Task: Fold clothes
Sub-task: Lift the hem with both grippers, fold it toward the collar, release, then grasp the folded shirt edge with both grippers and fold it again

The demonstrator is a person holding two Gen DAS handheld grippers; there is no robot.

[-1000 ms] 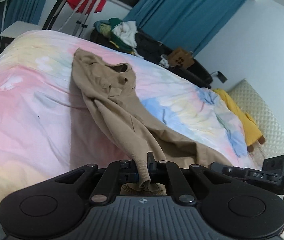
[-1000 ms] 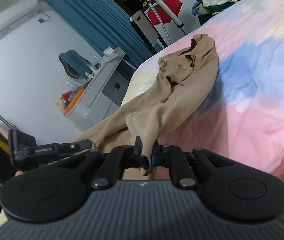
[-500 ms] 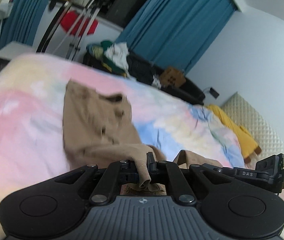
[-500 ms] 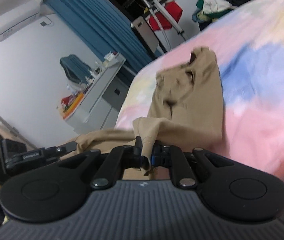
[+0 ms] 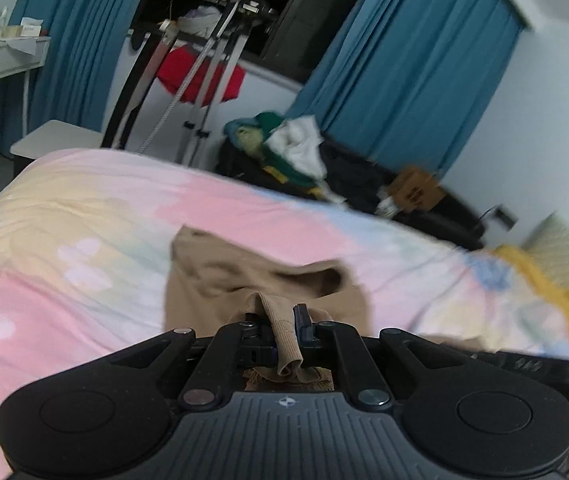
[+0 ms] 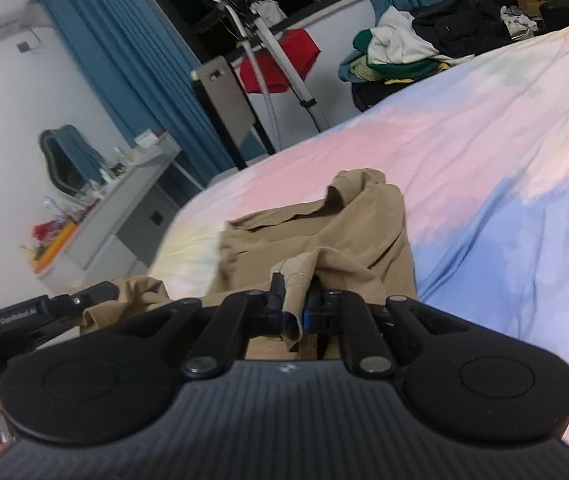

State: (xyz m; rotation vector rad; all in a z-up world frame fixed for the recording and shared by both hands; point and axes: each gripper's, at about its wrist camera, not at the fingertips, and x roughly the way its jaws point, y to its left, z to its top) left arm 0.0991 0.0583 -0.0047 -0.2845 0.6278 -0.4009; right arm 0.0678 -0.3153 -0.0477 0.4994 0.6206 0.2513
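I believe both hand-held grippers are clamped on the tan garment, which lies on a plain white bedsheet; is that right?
Not quite: the bedsheet is not plain white but pastel, with pink, blue and yellow patches, as the right wrist view shows. The rest holds: the left hand-held gripper and right hand-held gripper are both clamped on the tan garment.

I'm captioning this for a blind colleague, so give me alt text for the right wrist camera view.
The right gripper is clamped shut on an edge of a tan garment that lies bunched on a pastel pink, blue and yellow bedsheet. The left gripper enters from the lower left beside more tan cloth. Behind are blue curtains, a cluttered desk and a clothes pile.
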